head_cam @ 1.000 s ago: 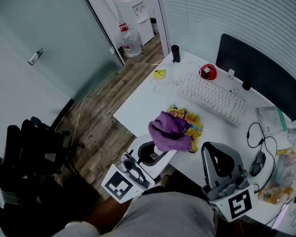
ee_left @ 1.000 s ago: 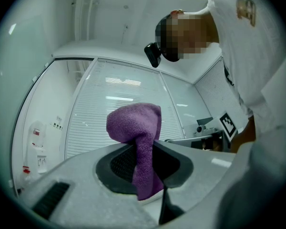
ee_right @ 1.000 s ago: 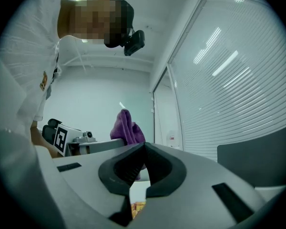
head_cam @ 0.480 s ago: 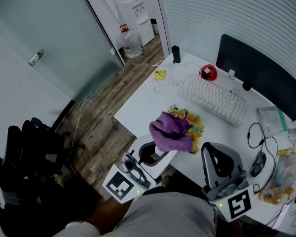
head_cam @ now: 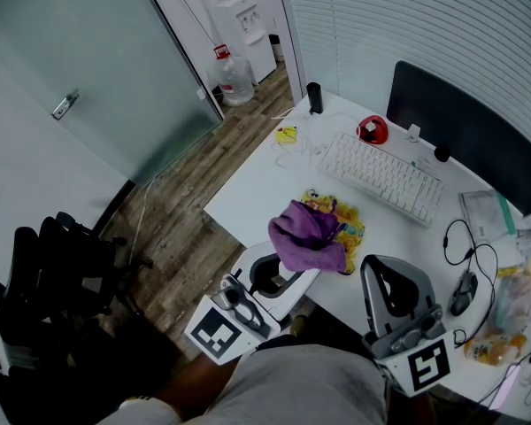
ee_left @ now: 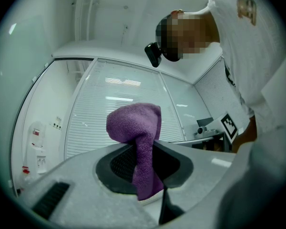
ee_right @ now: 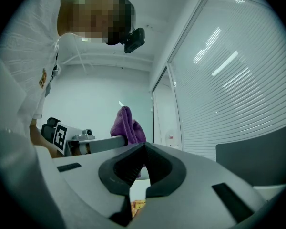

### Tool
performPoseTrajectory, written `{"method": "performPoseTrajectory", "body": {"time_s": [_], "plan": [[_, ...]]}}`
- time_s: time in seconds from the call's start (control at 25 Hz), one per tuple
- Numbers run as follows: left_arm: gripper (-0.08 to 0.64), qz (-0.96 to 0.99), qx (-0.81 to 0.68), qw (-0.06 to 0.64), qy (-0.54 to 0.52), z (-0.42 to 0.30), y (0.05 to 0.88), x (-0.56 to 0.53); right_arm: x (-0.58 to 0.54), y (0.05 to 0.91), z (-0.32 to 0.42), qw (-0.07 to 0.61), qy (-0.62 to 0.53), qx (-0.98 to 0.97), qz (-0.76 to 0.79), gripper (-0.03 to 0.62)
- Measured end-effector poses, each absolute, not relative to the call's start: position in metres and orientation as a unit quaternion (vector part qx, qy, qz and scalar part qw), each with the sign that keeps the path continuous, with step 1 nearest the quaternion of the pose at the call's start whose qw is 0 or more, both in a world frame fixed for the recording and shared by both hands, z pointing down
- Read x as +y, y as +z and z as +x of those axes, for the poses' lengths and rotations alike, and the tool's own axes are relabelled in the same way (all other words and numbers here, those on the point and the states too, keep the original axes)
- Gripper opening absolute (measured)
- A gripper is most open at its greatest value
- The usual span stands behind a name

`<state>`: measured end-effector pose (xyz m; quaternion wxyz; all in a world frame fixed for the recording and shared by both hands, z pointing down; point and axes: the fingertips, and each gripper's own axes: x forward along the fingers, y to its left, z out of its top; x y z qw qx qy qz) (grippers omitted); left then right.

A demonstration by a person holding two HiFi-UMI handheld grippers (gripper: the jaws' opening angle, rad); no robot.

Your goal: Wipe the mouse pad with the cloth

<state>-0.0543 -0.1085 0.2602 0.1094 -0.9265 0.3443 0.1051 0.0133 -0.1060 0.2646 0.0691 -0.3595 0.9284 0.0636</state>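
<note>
A purple cloth [head_cam: 310,235] hangs bunched from my left gripper [head_cam: 294,264], whose jaws are shut on it just above the desk's near edge. In the left gripper view the cloth [ee_left: 136,142] runs down between the two dark pads and bulges above them. Under and beyond the cloth lies the yellow patterned mouse pad [head_cam: 345,220] on the white desk [head_cam: 265,184]. My right gripper [head_cam: 382,283] is held to the right of the cloth, over the desk's front edge, its jaws shut with nothing in them [ee_right: 139,168]. The cloth [ee_right: 126,128] shows beyond it in the right gripper view.
A white keyboard [head_cam: 380,177] lies behind the pad, with a red object [head_cam: 372,129], a black cylinder [head_cam: 315,96] and a dark monitor [head_cam: 465,135] further back. A black mouse [head_cam: 463,292] with cables lies at the right. A black chair [head_cam: 53,273] stands on the floor at the left.
</note>
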Motion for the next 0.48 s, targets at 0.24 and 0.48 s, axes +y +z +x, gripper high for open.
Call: {"method": "performPoseTrajectory", "body": {"time_s": [0.24, 0.48], "plan": [[0.083, -0.927, 0.344, 0.109, 0.104, -0.0541, 0.2612, -0.108, -0.1055, 0.267, 0.0141, 0.069, 0.059, 0.928, -0.361, 0.011], [0.083, -0.926, 0.345, 0.108, 0.106, -0.0533, 0.2607, -0.1077, -0.1049, 0.2678, 0.0155, 0.068, 0.058, 0.928, -0.362, 0.011]]}}
